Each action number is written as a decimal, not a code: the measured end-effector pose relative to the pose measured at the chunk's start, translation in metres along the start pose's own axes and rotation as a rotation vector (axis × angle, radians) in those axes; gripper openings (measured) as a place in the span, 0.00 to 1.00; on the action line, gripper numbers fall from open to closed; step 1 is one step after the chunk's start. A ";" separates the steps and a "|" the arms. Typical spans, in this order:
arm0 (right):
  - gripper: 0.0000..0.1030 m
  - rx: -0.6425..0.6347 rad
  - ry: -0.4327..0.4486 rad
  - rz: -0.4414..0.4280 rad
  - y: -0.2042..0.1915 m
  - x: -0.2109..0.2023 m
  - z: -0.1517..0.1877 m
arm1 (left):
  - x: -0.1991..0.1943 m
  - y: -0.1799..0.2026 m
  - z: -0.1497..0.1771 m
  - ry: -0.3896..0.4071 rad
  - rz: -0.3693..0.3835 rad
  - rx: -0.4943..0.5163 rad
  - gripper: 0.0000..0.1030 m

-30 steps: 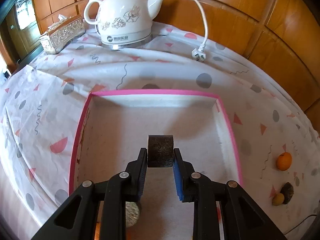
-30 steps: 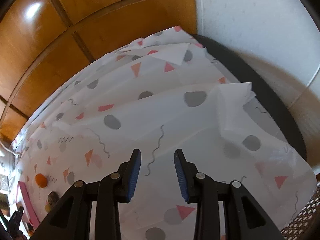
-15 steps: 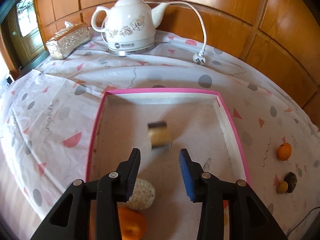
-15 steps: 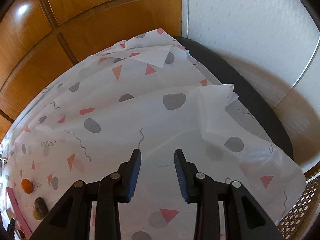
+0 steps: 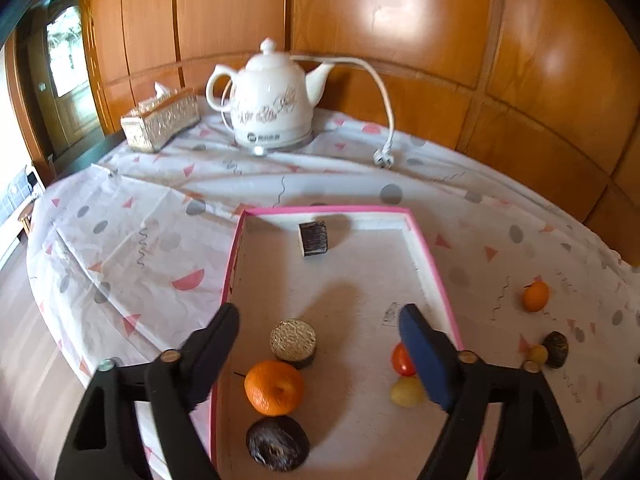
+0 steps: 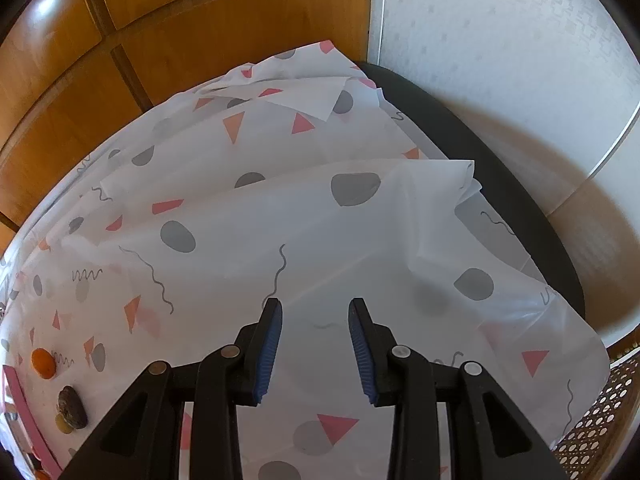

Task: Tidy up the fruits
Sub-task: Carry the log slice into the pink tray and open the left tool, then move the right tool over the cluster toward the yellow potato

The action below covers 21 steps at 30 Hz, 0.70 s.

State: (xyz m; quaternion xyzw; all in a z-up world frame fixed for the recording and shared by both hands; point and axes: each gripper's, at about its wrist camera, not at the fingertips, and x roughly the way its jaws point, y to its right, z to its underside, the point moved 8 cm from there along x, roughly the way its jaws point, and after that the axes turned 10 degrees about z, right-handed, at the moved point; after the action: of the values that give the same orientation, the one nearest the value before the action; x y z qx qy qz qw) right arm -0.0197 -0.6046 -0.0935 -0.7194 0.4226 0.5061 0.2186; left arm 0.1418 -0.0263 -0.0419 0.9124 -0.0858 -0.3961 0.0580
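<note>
A pink-rimmed tray (image 5: 434, 268) lies on the patterned cloth. In it are a dark cylinder-shaped piece (image 5: 313, 239) at the far end, a textured round piece (image 5: 293, 340), an orange (image 5: 274, 388), a dark round fruit (image 5: 277, 443), a small red fruit (image 5: 401, 360) and a small yellow one (image 5: 408, 391). My left gripper (image 5: 320, 314) hangs above the tray's near half, its jaws opening with nothing between them. Right of the tray lie a small orange (image 5: 535, 296), a dark fruit (image 5: 556, 349) and a yellow fruit (image 5: 537, 354). My right gripper (image 6: 316, 304) hovers over bare cloth, open and empty.
A white kettle (image 5: 272, 100) with its cord and plug (image 5: 383, 157) stands at the back, a tissue box (image 5: 160, 124) to its left. Wooden panels close off the far side. The right wrist view shows the table's black edge (image 6: 500, 200) and a woven seat (image 6: 600, 412).
My left gripper let go of the dark cylinder, spread wide and drew back and up; the cylinder now lies at the tray's far end. The right gripper tilted slightly.
</note>
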 end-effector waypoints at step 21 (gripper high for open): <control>0.34 -0.028 -0.021 0.016 -0.007 0.004 0.006 | -0.047 0.012 0.017 0.092 -0.003 0.056 1.00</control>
State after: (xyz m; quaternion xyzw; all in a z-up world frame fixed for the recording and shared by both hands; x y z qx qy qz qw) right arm -0.0169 -0.5976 -0.1004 -0.7135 0.4188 0.5214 0.2088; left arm 0.0965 -0.0287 -0.0174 0.9310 -0.0925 -0.3513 0.0359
